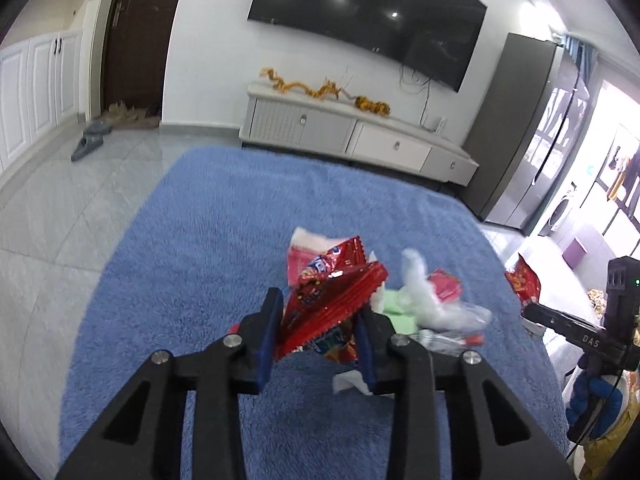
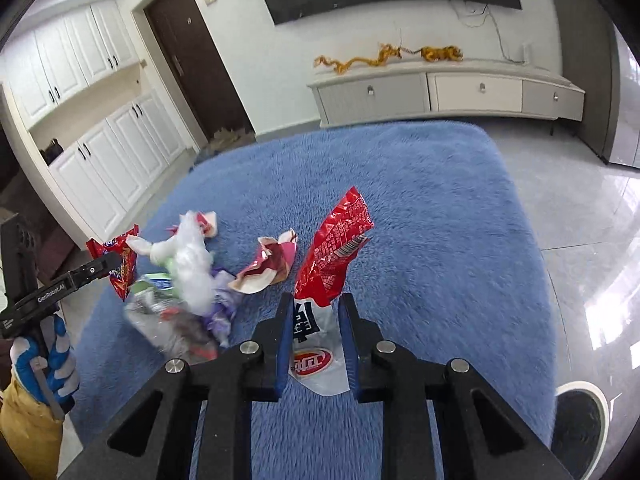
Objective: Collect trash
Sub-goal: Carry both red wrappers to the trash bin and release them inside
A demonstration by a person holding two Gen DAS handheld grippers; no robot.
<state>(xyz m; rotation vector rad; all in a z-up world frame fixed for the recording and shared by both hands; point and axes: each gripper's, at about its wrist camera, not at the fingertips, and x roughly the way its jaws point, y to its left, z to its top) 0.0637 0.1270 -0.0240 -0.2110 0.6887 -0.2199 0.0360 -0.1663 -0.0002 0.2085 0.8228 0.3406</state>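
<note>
My left gripper (image 1: 318,312) is shut on a crumpled red snack wrapper (image 1: 332,292) and holds it above the blue rug (image 1: 216,240). My right gripper (image 2: 316,308) is shut on a red and white snack bag (image 2: 336,256), held upright above the rug (image 2: 440,208). A heap of trash lies between them: white tissue (image 1: 420,292), a clear plastic bottle (image 2: 168,316) and a pink wrapper (image 2: 268,264). The left gripper also shows in the right wrist view (image 2: 108,262) with its red wrapper (image 2: 120,264). The right gripper's bag shows at the right edge of the left wrist view (image 1: 522,280).
A low white TV cabinet (image 1: 352,132) stands beyond the rug under a wall-mounted TV (image 1: 368,12). White cupboards (image 2: 100,144) and a dark door (image 2: 196,56) are at the left. Grey slippers (image 1: 86,144) lie on the tiled floor. A shoe (image 2: 578,416) is at the rug's right edge.
</note>
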